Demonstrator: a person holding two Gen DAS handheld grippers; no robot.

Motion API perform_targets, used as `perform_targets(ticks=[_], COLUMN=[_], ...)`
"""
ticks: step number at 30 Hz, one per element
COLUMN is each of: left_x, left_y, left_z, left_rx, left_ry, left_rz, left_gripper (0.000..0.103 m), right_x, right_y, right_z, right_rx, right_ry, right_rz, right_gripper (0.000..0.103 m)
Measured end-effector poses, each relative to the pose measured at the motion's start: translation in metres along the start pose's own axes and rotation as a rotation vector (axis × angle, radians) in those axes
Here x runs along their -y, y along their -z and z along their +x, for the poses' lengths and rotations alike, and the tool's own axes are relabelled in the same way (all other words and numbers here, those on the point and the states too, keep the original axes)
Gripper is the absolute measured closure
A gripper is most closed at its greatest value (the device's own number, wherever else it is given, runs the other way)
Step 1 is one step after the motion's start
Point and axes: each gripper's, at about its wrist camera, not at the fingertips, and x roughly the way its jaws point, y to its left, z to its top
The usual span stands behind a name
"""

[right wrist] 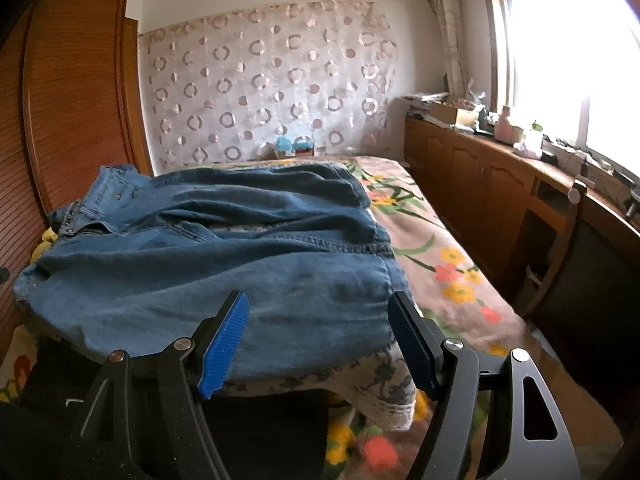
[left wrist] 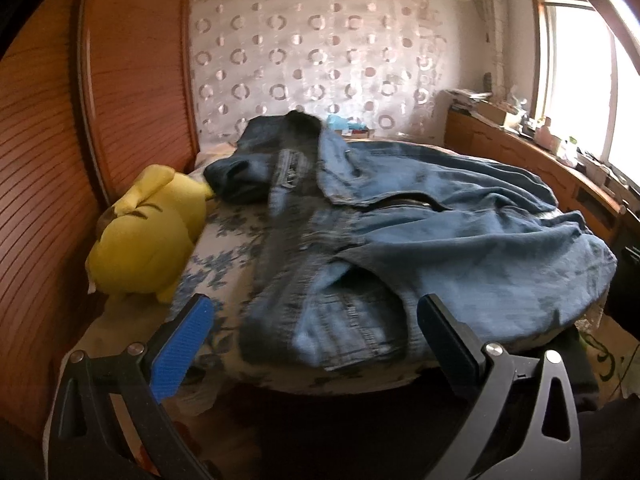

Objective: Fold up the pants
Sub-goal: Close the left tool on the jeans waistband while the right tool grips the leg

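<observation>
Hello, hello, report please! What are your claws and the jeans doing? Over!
Left gripper open, empty. Right gripper open, empty. Jeans rumpled on bed, unfolded. Yellow plush toy beside them.

Around the jeans [left wrist: 400,232] heaped on the bed [right wrist: 448,248], your open passage lies on the floral cover to their right. A yellow plush toy [left wrist: 148,236] just left of the jeans and the wooden wardrobe [left wrist: 132,80] beyond it block that side; cabinets [right wrist: 472,184] wall the far right.
</observation>
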Motion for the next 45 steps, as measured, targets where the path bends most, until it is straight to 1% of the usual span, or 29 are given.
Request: perform_targets(ticks=[1, 2, 3, 4, 6, 7, 11, 16, 29, 36, 42, 43, 44, 45], left_x=[-0.004, -0.009, -0.011, -0.015, -0.020, -0.022, -0.033, -0.035, -0.031, -0.030, -0.030, -0.030, -0.030, -0.030], left_y=[0.001, 0.002, 0.003, 0.005, 0.009, 0.010, 0.020, 0.029, 0.028, 0.028, 0.028, 0.028, 0.028, 0.028], left_z=[0.001, 0.003, 0.004, 0.006, 0.012, 0.015, 0.031, 0.040, 0.043, 0.043, 0.043, 0.043, 0.043, 0.043], left_rx=[-0.002, -0.008, -0.016, -0.027, -0.042, -0.050, -0.109, -0.139, -0.136, -0.134, -0.134, -0.133, -0.134, -0.133], left_ry=[0.000, 0.002, 0.004, 0.008, 0.009, 0.009, 0.008, 0.008, -0.008, -0.011, -0.012, -0.012, -0.012, -0.012], left_rz=[-0.007, -0.017, -0.023, -0.033, -0.048, -0.053, -0.088, -0.098, -0.072, -0.068, -0.068, -0.067, -0.067, -0.067], left_gripper=[0.004, 0.011, 0.015, 0.016, 0.024, 0.026, 0.037, 0.038, 0.037, 0.037, 0.036, 0.036, 0.035, 0.035], right_x=[0.001, 0.001, 0.001, 0.001, 0.003, 0.004, 0.007, 0.016, 0.047, 0.053, 0.049, 0.050, 0.051, 0.052], right_y=[0.000, 0.000, -0.001, -0.002, -0.005, -0.006, -0.009, -0.010, 0.000, -0.003, -0.003, -0.003, -0.003, -0.004], right_z=[0.001, 0.001, 0.002, 0.002, 0.000, 0.000, 0.000, 0.006, 0.010, 0.016, 0.022, 0.022, 0.022, 0.021], right_rx=[-0.006, -0.011, -0.017, -0.022, -0.026, -0.027, -0.032, -0.048, -0.120, -0.134, -0.150, -0.150, -0.150, -0.143], right_ry=[0.003, 0.005, 0.008, 0.011, 0.015, 0.016, 0.017, 0.021, 0.037, -0.005, -0.019, -0.020, -0.023, -0.026], right_rz=[0.003, 0.004, 0.004, 0.003, 0.001, 0.002, 0.009, 0.016, 0.062, 0.107, 0.098, 0.097, 0.098, 0.102], right_gripper=[0.029, 0.029, 0.029, 0.029, 0.029, 0.029, 0.029, 0.029, 0.029, 0.029, 0.029, 0.031, 0.036, 0.037])
